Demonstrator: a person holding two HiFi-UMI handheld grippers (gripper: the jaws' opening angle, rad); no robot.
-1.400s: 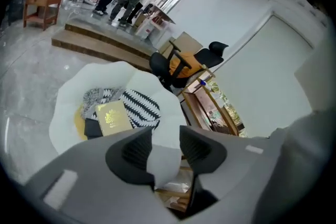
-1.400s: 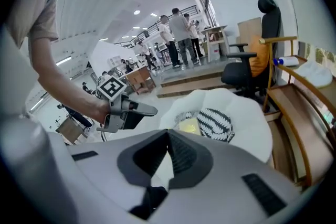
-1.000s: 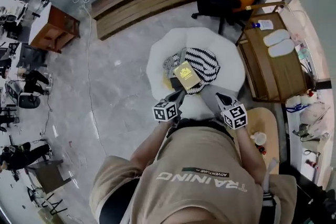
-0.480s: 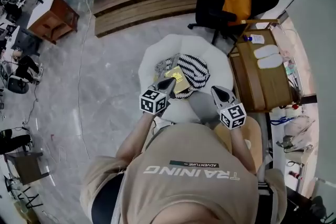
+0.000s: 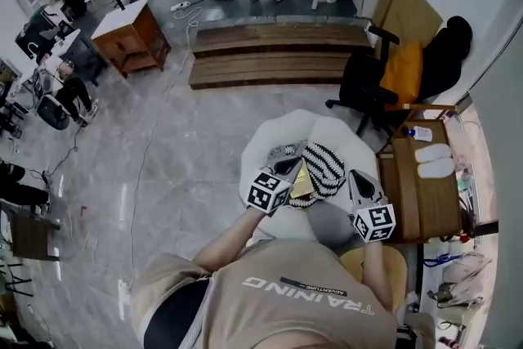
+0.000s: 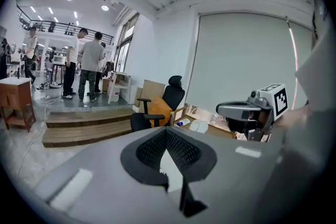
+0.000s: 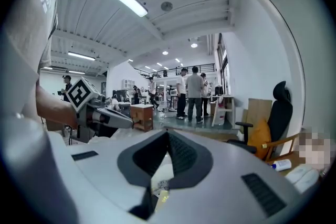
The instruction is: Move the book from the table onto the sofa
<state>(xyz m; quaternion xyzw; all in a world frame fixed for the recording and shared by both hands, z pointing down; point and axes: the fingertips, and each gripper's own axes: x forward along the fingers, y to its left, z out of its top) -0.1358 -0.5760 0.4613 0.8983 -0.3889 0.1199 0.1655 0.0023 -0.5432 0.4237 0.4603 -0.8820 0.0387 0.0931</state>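
The yellow book [image 5: 303, 179] lies on a striped cloth [image 5: 325, 167] on top of the round white sofa [image 5: 270, 131], well apart from the wooden table [image 5: 421, 204] at the right. The left gripper [image 5: 291, 167] hovers at the book's near-left edge, its jaws together on nothing. The right gripper [image 5: 358, 178], further right, is likewise closed and empty. The move looks done, since the book rests on the sofa unheld. Only backing the grippers away seems left.

Head view: high above person [image 5: 302, 290], steeply down onto round white sofa [image 5: 270, 135]. Gripper views: low, near-level, facing outward; both share office chair [image 6: 160, 107], standing people [image 6: 89, 63].
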